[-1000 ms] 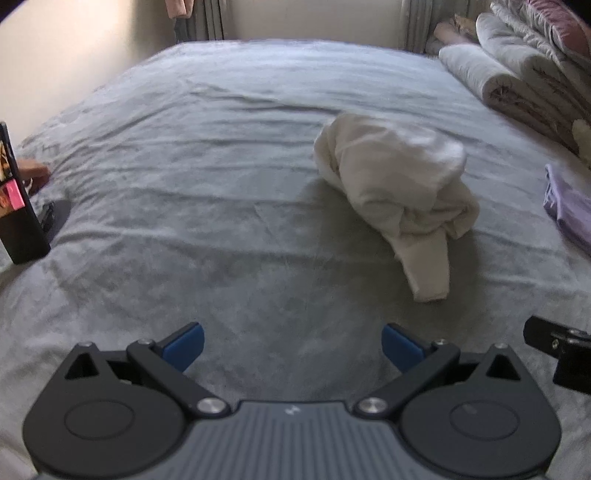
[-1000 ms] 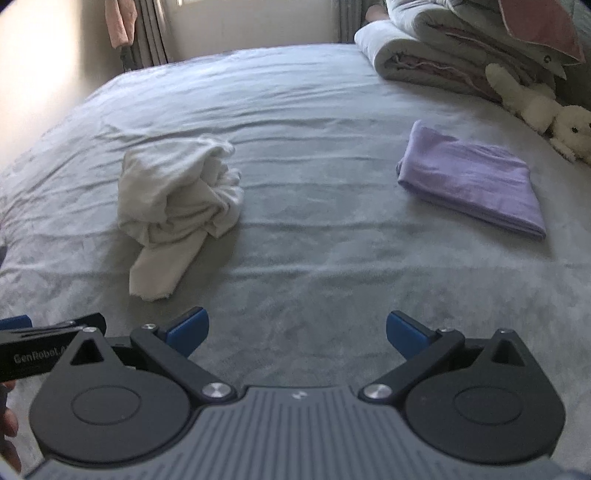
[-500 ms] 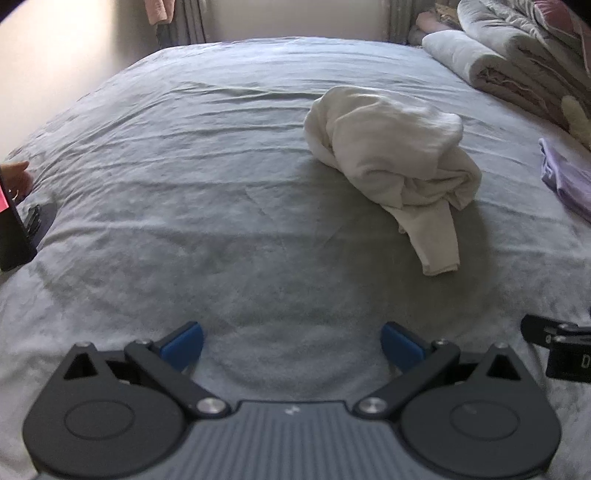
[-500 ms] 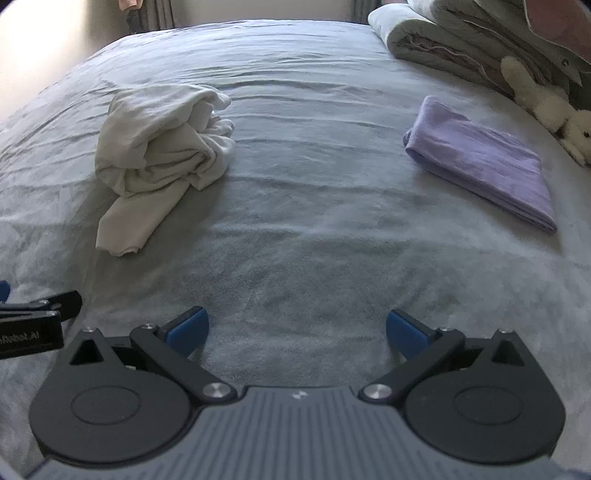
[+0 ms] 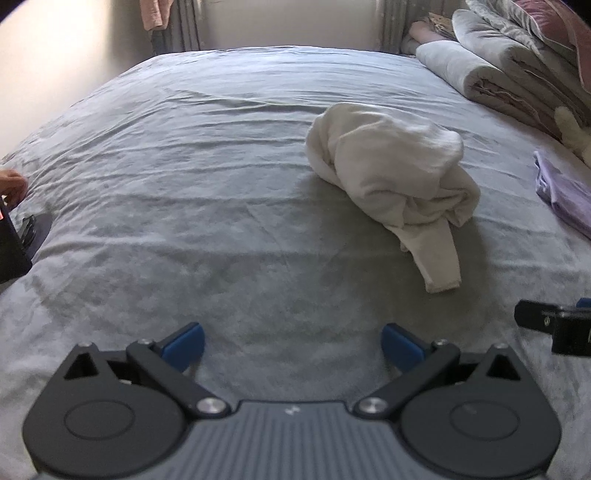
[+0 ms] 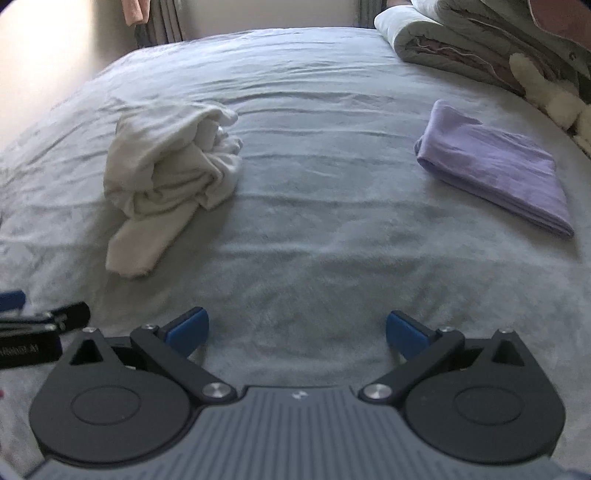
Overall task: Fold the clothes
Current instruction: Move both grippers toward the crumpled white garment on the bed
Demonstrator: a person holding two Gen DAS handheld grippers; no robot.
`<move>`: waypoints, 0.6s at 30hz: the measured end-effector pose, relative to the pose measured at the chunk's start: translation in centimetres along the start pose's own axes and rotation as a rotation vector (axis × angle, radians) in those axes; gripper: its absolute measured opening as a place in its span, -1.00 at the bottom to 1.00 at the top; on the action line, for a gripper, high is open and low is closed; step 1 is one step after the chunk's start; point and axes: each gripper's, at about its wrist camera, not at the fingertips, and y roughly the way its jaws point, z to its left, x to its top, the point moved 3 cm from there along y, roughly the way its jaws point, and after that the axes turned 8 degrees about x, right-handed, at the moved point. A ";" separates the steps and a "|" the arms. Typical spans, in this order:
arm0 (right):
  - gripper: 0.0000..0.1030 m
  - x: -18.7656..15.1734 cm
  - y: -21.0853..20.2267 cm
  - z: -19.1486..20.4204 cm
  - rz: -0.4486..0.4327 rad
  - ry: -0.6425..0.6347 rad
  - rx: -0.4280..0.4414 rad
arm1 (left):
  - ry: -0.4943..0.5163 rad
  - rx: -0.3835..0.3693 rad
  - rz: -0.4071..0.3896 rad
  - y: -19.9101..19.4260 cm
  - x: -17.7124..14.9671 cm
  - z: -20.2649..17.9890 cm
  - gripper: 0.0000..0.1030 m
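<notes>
A crumpled white garment (image 5: 395, 177) lies in a heap on the grey bed (image 5: 207, 177), one sleeve trailing toward me. In the right wrist view the same white garment (image 6: 166, 177) sits left of centre. A folded lilac garment (image 6: 495, 170) rests flat to the right; its edge (image 5: 561, 192) shows at the right in the left wrist view. My left gripper (image 5: 291, 347) is open above bare sheet, short of the heap. My right gripper (image 6: 297, 334) is open too, nothing between its fingers, between the two garments and nearer me.
Rolled quilts and pillows (image 6: 461, 40) are stacked at the far right with a plush toy (image 6: 554, 96). A dark phone-like object (image 5: 11, 251) and a person's hand (image 5: 13, 184) are at the left bed edge. Curtains (image 5: 177, 26) hang behind the bed.
Both grippers shifted a little over the bed; the white heap now sits slightly farther right and lower in the left wrist view. Jaws stayed open and nothing was grasped.
</notes>
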 end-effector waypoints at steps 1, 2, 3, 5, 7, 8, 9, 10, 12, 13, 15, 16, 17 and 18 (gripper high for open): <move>1.00 0.2 0.1 0.2 -0.005 0.004 0.006 | -0.006 0.006 -0.001 0.1 0.1 0.1 0.99; 0.98 0.4 0.1 0.3 -0.010 0.008 0.012 | -0.013 0.012 -0.004 0.2 0.2 0.2 0.99; 0.94 0.6 0.2 0.5 -0.015 0.011 0.018 | -0.020 0.016 -0.007 0.2 0.3 0.4 0.99; 0.89 1.0 0.3 0.8 -0.024 0.019 0.030 | -0.035 0.026 -0.015 0.3 0.5 0.8 0.99; 0.80 1.3 0.4 1.1 -0.034 0.026 0.041 | -0.044 0.038 -0.019 0.5 0.7 1.1 0.99; 0.79 1.5 0.5 1.3 -0.039 0.030 0.047 | -0.041 0.036 -0.019 0.6 0.7 1.1 0.99; 0.76 1.7 0.5 1.5 -0.043 0.027 0.053 | -0.038 0.035 -0.019 0.7 0.7 1.2 0.99; 0.71 1.8 0.6 1.7 -0.046 0.022 0.059 | -0.033 0.032 -0.023 0.8 0.7 1.2 0.99; 0.62 2.0 0.7 2.2 -0.054 0.015 0.072 | -0.024 0.034 -0.031 1.0 0.7 1.1 0.99; 0.57 2.1 0.7 2.3 -0.059 0.017 0.084 | -0.021 0.035 -0.036 1.1 0.7 1.1 0.99; 0.53 2.4 0.8 2.6 -0.070 0.028 0.110 | -0.012 0.036 -0.043 1.4 0.8 1.0 0.99; 0.50 2.5 0.9 2.7 -0.075 0.036 0.124 | -0.009 0.034 -0.047 1.4 0.8 1.0 0.99; 0.50 2.6 1.0 2.8 -0.080 0.044 0.137 | -0.006 0.031 -0.052 1.5 0.8 1.1 0.99; 0.49 2.7 1.2 3.0 -0.081 0.045 0.154 | -0.002 0.026 -0.057 1.6 0.8 1.1 0.99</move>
